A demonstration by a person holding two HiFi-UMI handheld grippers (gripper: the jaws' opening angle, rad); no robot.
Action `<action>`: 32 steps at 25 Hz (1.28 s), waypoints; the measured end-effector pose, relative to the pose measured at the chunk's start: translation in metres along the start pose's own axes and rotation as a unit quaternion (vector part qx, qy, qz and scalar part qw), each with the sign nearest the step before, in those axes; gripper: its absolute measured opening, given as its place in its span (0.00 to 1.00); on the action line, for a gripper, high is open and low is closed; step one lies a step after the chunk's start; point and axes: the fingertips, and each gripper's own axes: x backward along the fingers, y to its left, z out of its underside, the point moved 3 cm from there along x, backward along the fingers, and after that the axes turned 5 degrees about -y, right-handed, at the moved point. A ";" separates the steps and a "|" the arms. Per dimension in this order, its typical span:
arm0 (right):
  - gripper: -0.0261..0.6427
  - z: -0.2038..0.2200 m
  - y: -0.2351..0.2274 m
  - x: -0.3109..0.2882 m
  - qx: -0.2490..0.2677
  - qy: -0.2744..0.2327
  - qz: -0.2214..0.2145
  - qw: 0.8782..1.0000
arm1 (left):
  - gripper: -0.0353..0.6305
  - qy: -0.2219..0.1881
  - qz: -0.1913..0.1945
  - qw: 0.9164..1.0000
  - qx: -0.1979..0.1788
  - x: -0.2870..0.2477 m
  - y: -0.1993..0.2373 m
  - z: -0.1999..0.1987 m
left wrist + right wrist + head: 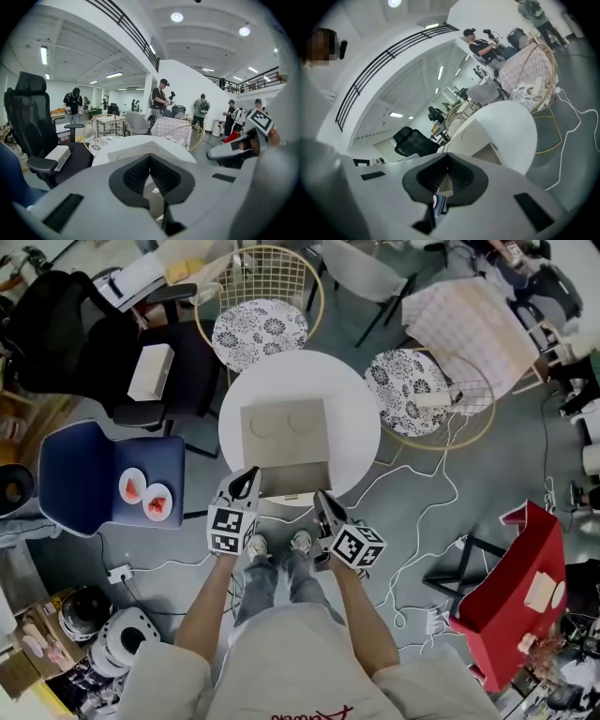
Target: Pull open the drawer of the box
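Both sets of jaws are closed on nothing: the left gripper (247, 476) and right gripper (322, 499) are held just off the box (284, 432), parked at the near rim of the table (352, 409). If the drawer (295, 482) gets yanked, the box could probably be dragged over that rim. Open floor is left behind, but it's littered with cables (412, 559).

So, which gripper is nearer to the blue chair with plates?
Left. In the head view, the left gripper sits between the blue chair and the right gripper, which is farther away.
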 end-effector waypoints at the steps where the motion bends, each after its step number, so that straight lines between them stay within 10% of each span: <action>1: 0.06 -0.008 0.004 0.001 0.022 0.000 -0.004 1.000 | 0.07 -0.004 -0.002 1.000 -0.002 0.005 -0.004 -0.006; 4: 0.06 -0.024 0.013 0.009 0.136 0.007 0.002 0.991 | 0.07 -0.013 -0.007 1.000 -0.011 0.020 -0.022 -0.018; 9: 0.06 -0.044 0.043 0.025 0.350 -0.004 0.017 0.937 | 0.07 -0.020 -0.012 0.999 -0.022 0.046 -0.050 -0.031; 32: 0.06 0.046 0.152 0.145 0.392 -0.056 -0.002 0.918 | 0.07 -0.100 0.004 0.994 -0.033 0.219 -0.115 -0.021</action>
